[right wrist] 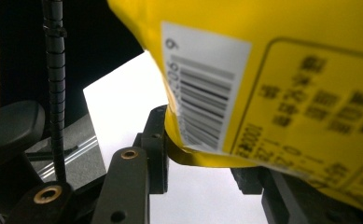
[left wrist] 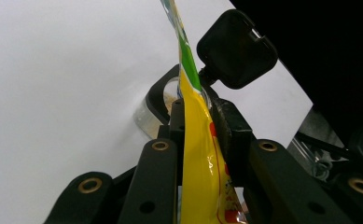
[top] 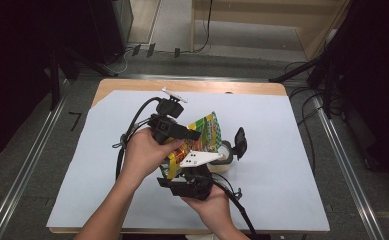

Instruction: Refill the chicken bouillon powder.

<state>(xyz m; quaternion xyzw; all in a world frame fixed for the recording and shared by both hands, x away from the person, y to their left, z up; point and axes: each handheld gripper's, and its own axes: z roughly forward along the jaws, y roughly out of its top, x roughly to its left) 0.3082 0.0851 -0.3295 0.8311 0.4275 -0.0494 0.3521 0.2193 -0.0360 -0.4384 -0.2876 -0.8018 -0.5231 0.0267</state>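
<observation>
Because the snack bag [top: 202, 140] is thin, soft and crinkly, it probably handles light and slippery, so flat edges are the best hold. Above the middle of the tabletop [top: 282, 150], the left claw [left wrist: 202, 121] clenches its edge; the right claw [right wrist: 207, 163] grips its lower corner beside a jar [top: 224, 160].

A yellow pouch [right wrist: 282, 84] with a barcode label [right wrist: 202, 93] hung between the right hand-held gripper [right wrist: 207, 172] jaws, above the white worktop [right wrist: 123, 102].

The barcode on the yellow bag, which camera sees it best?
The right gripper view: the barcode on the yellow bag is close there. The left gripper view shows the bag edge-on; the high view shows its colourful front.
</observation>
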